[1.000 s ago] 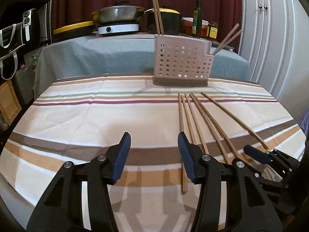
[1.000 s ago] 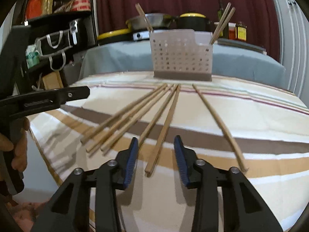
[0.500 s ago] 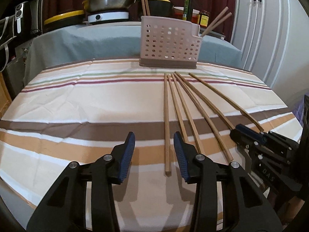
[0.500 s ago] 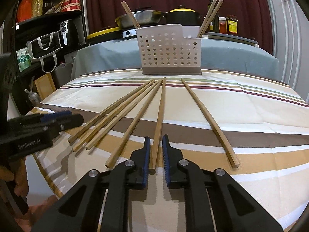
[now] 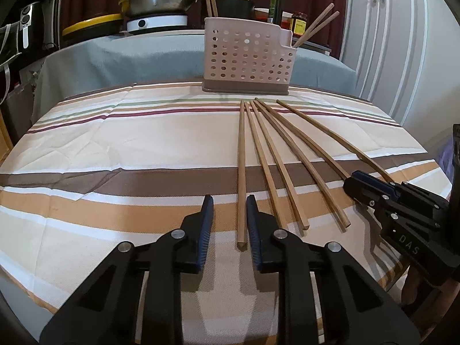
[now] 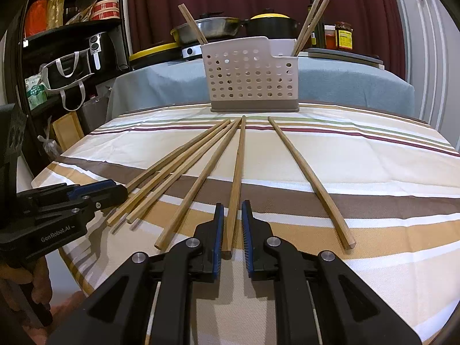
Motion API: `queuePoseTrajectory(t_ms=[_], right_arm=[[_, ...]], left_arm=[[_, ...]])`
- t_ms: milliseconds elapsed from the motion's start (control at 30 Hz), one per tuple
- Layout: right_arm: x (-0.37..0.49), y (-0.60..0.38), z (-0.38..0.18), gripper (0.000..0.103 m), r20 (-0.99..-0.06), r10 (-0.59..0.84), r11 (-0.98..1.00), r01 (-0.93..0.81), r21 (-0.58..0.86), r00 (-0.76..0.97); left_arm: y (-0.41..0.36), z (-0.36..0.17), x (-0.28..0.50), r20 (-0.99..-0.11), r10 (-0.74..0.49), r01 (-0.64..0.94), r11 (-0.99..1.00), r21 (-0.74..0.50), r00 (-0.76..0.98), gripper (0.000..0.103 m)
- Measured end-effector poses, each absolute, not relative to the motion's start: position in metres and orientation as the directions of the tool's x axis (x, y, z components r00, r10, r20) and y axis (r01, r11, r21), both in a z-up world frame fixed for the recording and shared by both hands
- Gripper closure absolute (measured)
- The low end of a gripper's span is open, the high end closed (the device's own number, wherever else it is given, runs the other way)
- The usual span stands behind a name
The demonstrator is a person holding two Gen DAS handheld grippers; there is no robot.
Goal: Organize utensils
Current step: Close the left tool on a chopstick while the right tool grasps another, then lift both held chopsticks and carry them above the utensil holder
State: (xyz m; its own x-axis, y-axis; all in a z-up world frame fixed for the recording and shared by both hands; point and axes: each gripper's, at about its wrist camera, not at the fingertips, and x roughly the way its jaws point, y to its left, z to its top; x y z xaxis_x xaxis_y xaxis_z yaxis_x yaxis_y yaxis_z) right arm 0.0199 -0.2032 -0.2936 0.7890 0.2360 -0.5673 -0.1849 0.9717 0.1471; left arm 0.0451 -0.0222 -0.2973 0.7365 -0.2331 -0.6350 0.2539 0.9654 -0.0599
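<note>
Several wooden chopsticks lie fanned out on the striped tablecloth [image 5: 115, 149]. A perforated white basket [image 5: 247, 57] [image 6: 253, 77] stands at the table's far edge with upright chopsticks [image 6: 312, 20] at both ends. My left gripper [image 5: 229, 201] is open but narrowed, low over the cloth. The near end of the leftmost chopstick [image 5: 241, 172] lies between its fingers, close to the right pad. My right gripper [image 6: 233, 205] is shut on the near end of another chopstick [image 6: 237, 172], which still rests on the cloth. Each gripper shows in the other's view: left [image 6: 115, 188], right [image 5: 356, 178].
Behind the basket is a grey-covered table [image 6: 345, 80] with pans, a bottle and jars. A dark shelf unit [image 6: 72, 43] with bags stands at the left, and white cabinet doors [image 5: 388, 43] at the right. A hand [image 6: 37, 287] holds the left gripper off the near edge.
The left gripper has moved in over the leftmost chopstick's end while its fingers narrowed. The right gripper closed on its chopstick half a second ago and has held the same gap since.
</note>
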Motion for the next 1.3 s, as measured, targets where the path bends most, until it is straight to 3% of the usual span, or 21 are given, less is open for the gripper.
queuePoseTrajectory(t_ms=[300,367,1300], right_arm=[[0.019,-0.204,-0.294,0.089,-0.562,0.24,0.971,-0.186,0.153,0.792],[0.018,-0.205,-0.294,0.093,-0.56,0.246,0.969,-0.188,0.16,0.791],[-0.002,-0.218,-0.228,0.096,-0.386,0.206,0.978,-0.175,0.114,0.899]], left_arm=[[-0.023,-0.299,0.044,-0.617,-0.245,0.271,0.961,-0.053,0.748,0.096],[-0.022,-0.299,0.045,-0.616,-0.249,0.274,0.96,-0.056,0.747,0.096],[-0.01,-0.24,0.037,-0.51,-0.221,0.233,0.972,-0.04,0.832,0.097]])
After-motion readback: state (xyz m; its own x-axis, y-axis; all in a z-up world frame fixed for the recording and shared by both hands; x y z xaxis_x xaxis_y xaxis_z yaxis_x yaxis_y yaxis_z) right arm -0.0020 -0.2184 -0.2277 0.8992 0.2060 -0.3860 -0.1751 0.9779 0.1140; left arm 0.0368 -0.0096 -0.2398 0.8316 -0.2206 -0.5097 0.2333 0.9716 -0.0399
